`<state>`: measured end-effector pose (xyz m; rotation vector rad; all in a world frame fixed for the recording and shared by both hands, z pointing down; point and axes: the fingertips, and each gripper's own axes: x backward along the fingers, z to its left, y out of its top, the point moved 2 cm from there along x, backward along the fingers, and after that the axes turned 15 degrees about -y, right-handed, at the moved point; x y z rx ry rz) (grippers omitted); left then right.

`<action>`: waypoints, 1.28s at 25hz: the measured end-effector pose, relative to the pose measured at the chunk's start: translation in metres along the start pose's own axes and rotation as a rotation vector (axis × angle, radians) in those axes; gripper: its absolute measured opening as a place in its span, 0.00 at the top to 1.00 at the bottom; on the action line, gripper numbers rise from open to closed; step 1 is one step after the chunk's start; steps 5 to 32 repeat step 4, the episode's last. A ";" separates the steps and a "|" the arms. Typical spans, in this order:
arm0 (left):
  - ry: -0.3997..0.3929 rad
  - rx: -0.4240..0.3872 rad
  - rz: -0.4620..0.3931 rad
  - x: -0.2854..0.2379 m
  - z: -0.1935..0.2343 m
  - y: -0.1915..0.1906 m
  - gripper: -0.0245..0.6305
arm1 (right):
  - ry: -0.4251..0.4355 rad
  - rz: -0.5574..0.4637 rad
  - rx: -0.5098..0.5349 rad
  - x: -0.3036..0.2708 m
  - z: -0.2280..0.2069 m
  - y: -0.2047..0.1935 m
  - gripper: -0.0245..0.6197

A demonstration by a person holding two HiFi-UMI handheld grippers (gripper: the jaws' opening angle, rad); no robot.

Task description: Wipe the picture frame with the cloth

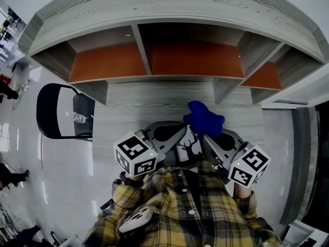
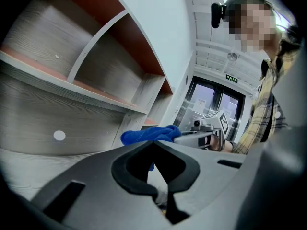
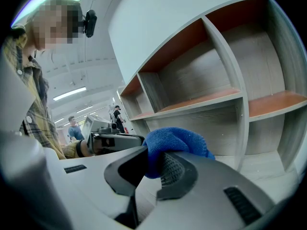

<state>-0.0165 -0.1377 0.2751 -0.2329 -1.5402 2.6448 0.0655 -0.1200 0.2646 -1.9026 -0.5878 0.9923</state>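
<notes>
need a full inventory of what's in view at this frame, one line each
shelf unit: one, grey wood with orange-brown panels, behind the desk top
desk: one, grey wood, ahead of the person
picture frame: one, black deer print on white, between the grippers
cloth: one, blue, in the right gripper
chair: one, black, left of the desk
bystanders: two, far across the room
shirt: one, yellow plaid, on the person
left gripper: grey, shut, tip at the frame; grip unclear
right gripper: grey, shut on the cloth
</notes>
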 end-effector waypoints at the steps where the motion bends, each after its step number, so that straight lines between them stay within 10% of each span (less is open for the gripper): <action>1: 0.001 0.001 0.001 0.001 0.000 -0.001 0.95 | 0.000 0.001 -0.001 0.000 0.001 0.000 0.88; 32: 0.005 0.004 0.001 0.004 0.000 -0.002 0.95 | 0.001 0.003 -0.005 -0.001 0.003 -0.002 0.88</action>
